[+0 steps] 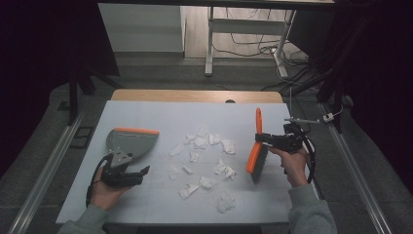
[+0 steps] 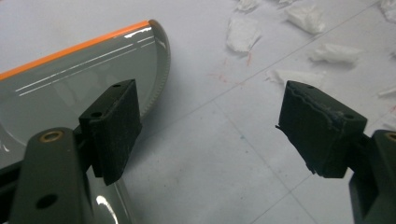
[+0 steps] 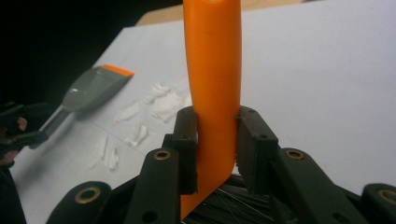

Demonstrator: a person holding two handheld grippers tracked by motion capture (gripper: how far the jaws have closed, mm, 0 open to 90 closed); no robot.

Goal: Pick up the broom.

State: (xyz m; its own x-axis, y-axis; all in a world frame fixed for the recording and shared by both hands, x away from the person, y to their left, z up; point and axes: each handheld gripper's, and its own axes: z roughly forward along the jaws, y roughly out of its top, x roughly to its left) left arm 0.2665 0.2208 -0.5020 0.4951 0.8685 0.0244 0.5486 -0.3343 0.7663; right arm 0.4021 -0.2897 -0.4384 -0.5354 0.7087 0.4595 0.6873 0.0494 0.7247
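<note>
Left tool (image 1: 139, 171), low at the left of the high view, sits in the person's left hand (image 1: 104, 191) with its jaws spread wide and nothing between them. In the left gripper view its two black pads stand well apart over bare white table (image 2: 205, 168), and the left pad (image 2: 114, 128) overlaps the edge of the grey plastic dustpan with an orange lip (image 2: 70, 88); whether it touches the pan I cannot tell. In the high view that dustpan (image 1: 130, 141) lies just above the left tool, its orange lip toward the top of the frame.

Across the middle of the frame, torn scraps of white paper (image 1: 204, 156) lie scattered on the table (image 1: 146, 112), spread between the dustpan and the brush, with open table around each.

At the right, the right tool (image 1: 259, 138) is clamped on the orange plastic hand brush with black bristles (image 1: 257, 156), gripping its handle. In the right gripper view both pads press the orange handle (image 3: 212, 93) from either side, the bristles (image 3: 229, 205) dark below them. The brush stands on its bristles just right of the scraps, handle toward the top of the frame.
</note>
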